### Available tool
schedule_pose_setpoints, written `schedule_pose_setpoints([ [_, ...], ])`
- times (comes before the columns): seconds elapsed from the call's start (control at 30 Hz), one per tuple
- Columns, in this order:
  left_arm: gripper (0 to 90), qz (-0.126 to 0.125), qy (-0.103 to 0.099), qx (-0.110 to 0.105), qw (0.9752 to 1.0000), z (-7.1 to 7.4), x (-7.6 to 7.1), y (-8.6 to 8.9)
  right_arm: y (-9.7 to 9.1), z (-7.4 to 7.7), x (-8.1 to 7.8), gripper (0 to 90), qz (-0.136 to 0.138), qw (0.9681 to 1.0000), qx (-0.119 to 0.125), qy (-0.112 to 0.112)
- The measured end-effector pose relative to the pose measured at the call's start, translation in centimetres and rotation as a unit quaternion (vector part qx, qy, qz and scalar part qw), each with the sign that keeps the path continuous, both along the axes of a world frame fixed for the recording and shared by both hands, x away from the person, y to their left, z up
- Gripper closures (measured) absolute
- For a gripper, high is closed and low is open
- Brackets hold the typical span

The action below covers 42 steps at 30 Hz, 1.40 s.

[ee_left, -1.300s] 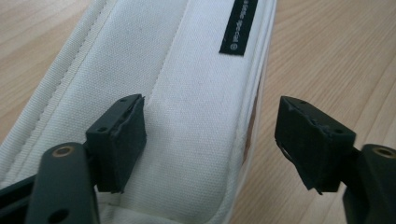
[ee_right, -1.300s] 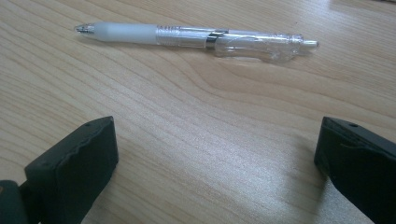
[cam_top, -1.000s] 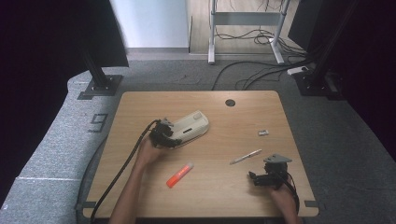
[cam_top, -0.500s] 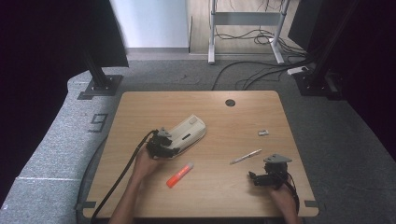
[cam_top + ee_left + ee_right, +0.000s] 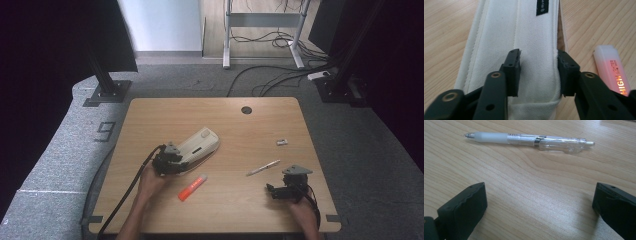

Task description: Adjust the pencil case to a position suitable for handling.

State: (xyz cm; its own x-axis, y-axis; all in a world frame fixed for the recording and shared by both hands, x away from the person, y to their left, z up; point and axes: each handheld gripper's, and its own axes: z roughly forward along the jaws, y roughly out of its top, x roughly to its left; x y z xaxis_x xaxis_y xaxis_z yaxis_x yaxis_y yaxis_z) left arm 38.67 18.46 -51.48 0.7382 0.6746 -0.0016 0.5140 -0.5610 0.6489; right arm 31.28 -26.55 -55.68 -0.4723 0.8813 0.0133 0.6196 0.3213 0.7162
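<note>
From the high view, the left gripper sits left of the table's middle, at the near-left end of a white fabric pencil case that lies slantwise, its far end pointing to the far right. An orange highlighter lies just near of the case, slanted the same way. Right of centre a clear pen lies on the wood, and farther right and far a small eraser-like piece. The right gripper rests near the near-right corner, just near of the pen and apart from it.

In the left gripper view, the jaws have just been closing with the pencil case between them; the pads press into the cloth at both sides, which puckers at the right pad, so the case is clamped. The highlighter lies to the right, just beside the right jaw.

In the right gripper view, the jaws stand wide apart over bare wood with nothing between them. The pen lies crosswise beyond them, tip to the left
</note>
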Motion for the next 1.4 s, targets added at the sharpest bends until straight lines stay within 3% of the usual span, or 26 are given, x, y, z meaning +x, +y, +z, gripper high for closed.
schedule_pose_setpoints([
  [0.1, 67.4, 0.001, -0.004, 0.0, 1.0, 0.3, -0.1, 0.1, 0.0, 0.0, 0.0, 0.0, 0.0, 1.0, 0.0, 0.0],
  [0.27, 70.8, -0.003, 0.018, -0.028, 0.9994, 1.0, 0.0, 0.9, 0.0, 0.0, 0.0, 0.0, 0.0, 1.0, 0.0, 0.0],
  [0.4, 74.9, -0.002, 0.017, -0.057, 0.9982, 1.6, -0.1, 1.7, 0.0, 0.0, 0.0, 0.0, 0.0, 1.0, 0.0, 0.0],
  [0.83, 76.2, -0.001, 0.016, -0.089, 0.9959, 2.3, -0.3, 2.7, 0.0, 0.0, 0.0, 0.0, 0.0, 1.0, 0.0, 0.0],
  [1.03, 76.3, 0.007, 0.011, -0.112, 0.9936, 2.7, -0.5, 3.3, 0.0, 0.0, 0.0, 0.0, 0.0, 1.0, 0.0, 0.0],
  [1.13, 76.4, 0.012, 0.013, -0.132, 0.9912, 2.8, -0.4, 3.9, 0.0, 0.0, 0.0, 0.0, 0.0, 1.0, 0.0, 0.0],
  [1.4, 76.4, 0.009, 0.015, -0.138, 0.9903, 2.7, -0.4, 4.1, 0.0, 0.0, 0.0, 0.0, 0.0, 1.0, 0.0, 0.0],
])
